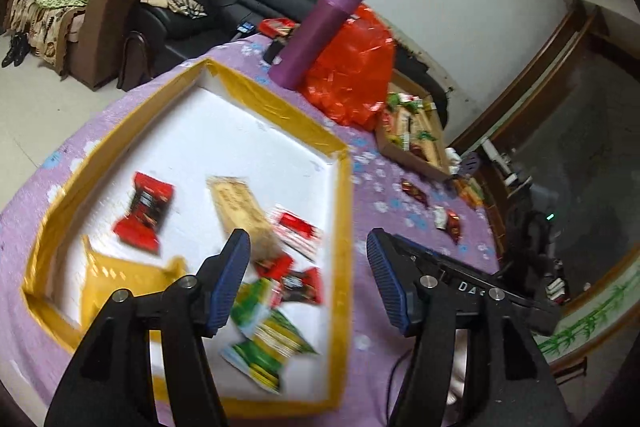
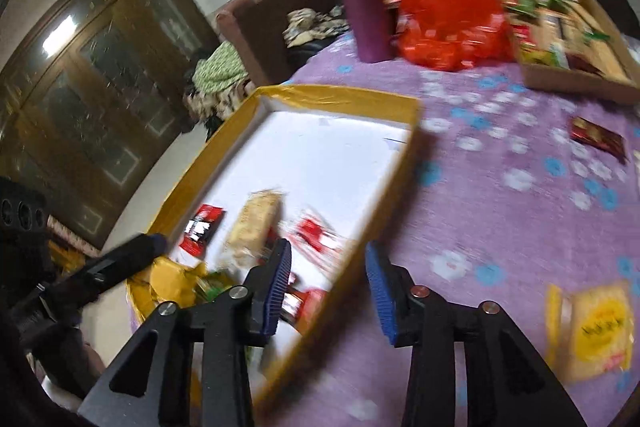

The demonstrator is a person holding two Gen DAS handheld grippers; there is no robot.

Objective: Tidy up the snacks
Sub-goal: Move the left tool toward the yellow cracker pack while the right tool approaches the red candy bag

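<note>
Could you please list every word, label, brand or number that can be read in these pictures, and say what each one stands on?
"DA": white letters on the black body of the right gripper, seen from the left wrist view; the rest is cut off by the finger.
Yellow packet on the purple cloth: dark print, too blurred to read.
Tan snack bar in the white tray: print unreadable.
Red wrappers: white print, blurred.

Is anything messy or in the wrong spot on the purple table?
Yes. A few snacks lie loose on the purple cloth instead of in a box: a yellow packet near the front edge and a dark red packet further back. The rest are in the white tray or the cardboard box.
</note>
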